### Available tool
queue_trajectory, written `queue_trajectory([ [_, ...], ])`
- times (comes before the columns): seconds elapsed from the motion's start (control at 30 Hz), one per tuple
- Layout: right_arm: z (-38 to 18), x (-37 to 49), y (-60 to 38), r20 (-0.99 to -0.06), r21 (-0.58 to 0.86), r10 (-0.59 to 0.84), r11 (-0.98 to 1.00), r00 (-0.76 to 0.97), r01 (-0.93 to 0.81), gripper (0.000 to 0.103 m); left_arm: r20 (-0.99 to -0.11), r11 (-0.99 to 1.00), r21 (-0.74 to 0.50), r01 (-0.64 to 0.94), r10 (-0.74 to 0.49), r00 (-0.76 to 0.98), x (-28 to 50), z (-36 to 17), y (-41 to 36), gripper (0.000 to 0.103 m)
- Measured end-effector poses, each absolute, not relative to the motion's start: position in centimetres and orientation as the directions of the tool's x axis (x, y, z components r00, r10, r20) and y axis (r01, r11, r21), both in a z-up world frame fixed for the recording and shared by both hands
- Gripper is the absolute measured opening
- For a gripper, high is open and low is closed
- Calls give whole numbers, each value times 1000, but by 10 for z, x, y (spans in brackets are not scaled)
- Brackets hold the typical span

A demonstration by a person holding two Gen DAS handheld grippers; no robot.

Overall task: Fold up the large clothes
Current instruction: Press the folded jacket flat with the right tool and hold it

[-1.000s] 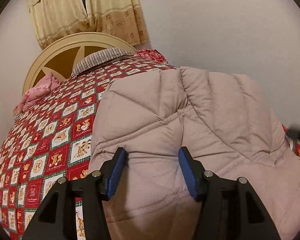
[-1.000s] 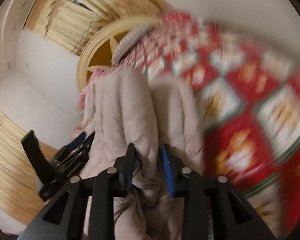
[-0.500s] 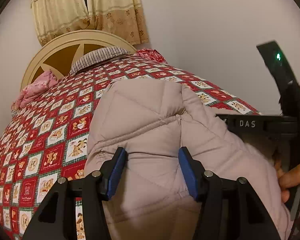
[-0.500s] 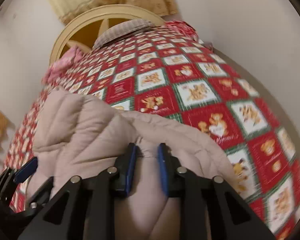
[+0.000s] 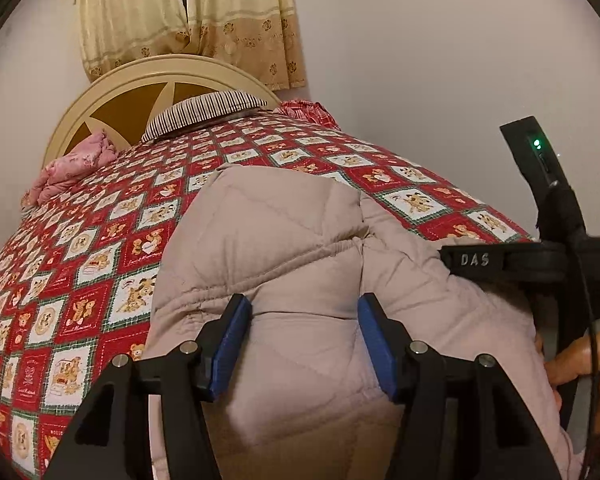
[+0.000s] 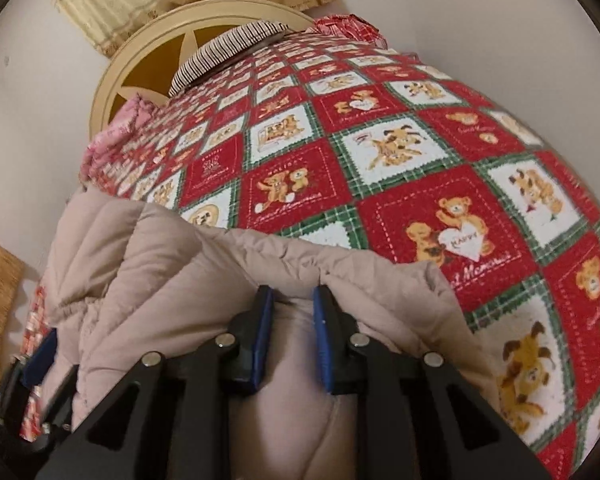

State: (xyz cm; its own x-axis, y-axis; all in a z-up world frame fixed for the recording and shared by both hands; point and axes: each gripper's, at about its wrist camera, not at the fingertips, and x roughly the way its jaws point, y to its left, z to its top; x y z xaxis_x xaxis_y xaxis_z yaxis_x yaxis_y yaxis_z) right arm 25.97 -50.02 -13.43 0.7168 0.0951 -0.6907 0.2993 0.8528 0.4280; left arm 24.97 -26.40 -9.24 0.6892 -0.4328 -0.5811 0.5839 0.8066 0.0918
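Quilted jacket [image 5: 284, 248] spread on bed [image 5: 100, 248] | left tongs [image 5: 304, 344] half-open, padding bulging between pads, grip unclear | right tongs [image 6: 292, 336] narrowed, just closing, pinching jacket fold

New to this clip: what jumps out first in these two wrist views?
The puffy beige quilted coat fills the near end of the bed, bunched between both tools. Under it, the loud red-and-green teddy-bear bedspread runs back to a cream round headboard and a striped pillow. The left hand-held gripper straddles a thick fold; the right hand-held gripper, jaws just closing, pinches the coat's edge.
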Motion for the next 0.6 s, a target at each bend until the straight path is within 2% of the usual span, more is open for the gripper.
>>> queue_trajectory([
  [0.1,-135,259,-502,-689,443,103,844,718,304,21,-587,806,88,586,-433,684,251,-95,-263,58],
  [0.3,-125,258,-490,-726,352,30,874,687,334,21,-597,794,117,596,-423,682,247,-94,-262,59],
  [0.43,-113,239,-489,-741,344,27,873,671,345,27,-592,787,139,601,-420,688,242,-93,-261,60],
  [0.5,-100,216,-490,-725,364,24,863,689,352,39,-592,791,136,597,-418,689,243,-91,-259,60],
  [0.57,-83,191,-488,-688,362,-12,861,726,357,65,-596,795,122,594,-420,684,245,-90,-257,60],
  [0.6,-72,174,-485,-659,342,-54,867,750,363,73,-597,796,115,594,-423,682,246,-89,-256,60],
])
